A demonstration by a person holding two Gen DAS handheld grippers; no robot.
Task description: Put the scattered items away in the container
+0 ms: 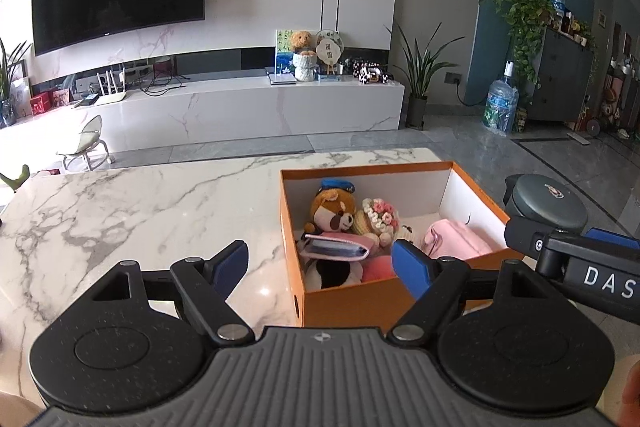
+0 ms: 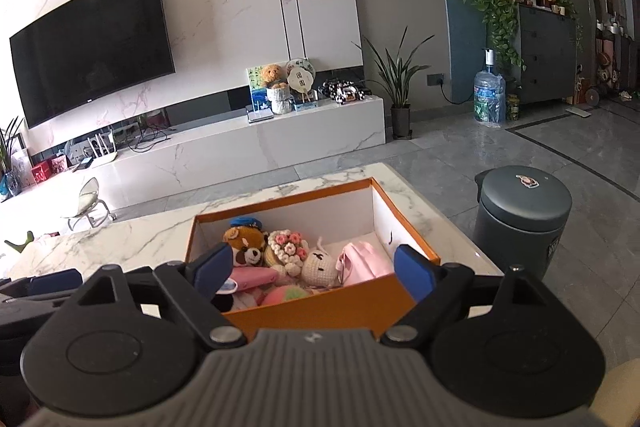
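Note:
An orange box [image 1: 352, 303] with white inner walls stands on the right part of the marble table [image 1: 140, 219]. Inside lie a brown teddy bear with a blue cap [image 1: 332, 211], a crochet flower bouquet [image 1: 380, 217], a pink pouch [image 1: 456, 241] and a pink card holder [image 1: 336, 247]. The right wrist view also shows a white crochet bunny [image 2: 318, 265] and a pink-green ball [image 2: 288, 294] in the box [image 2: 320, 307]. My left gripper [image 1: 320, 259] hangs open over the box's near left corner, holding nothing. My right gripper [image 2: 314, 267] is open and empty above the near wall.
A dark grey lidded bin [image 2: 520, 219] stands on the floor right of the table. The black body of the right tool [image 1: 580, 267] shows at the right edge of the left wrist view. Beyond the table's far edge are grey floor tiles and a white TV bench [image 1: 240, 107].

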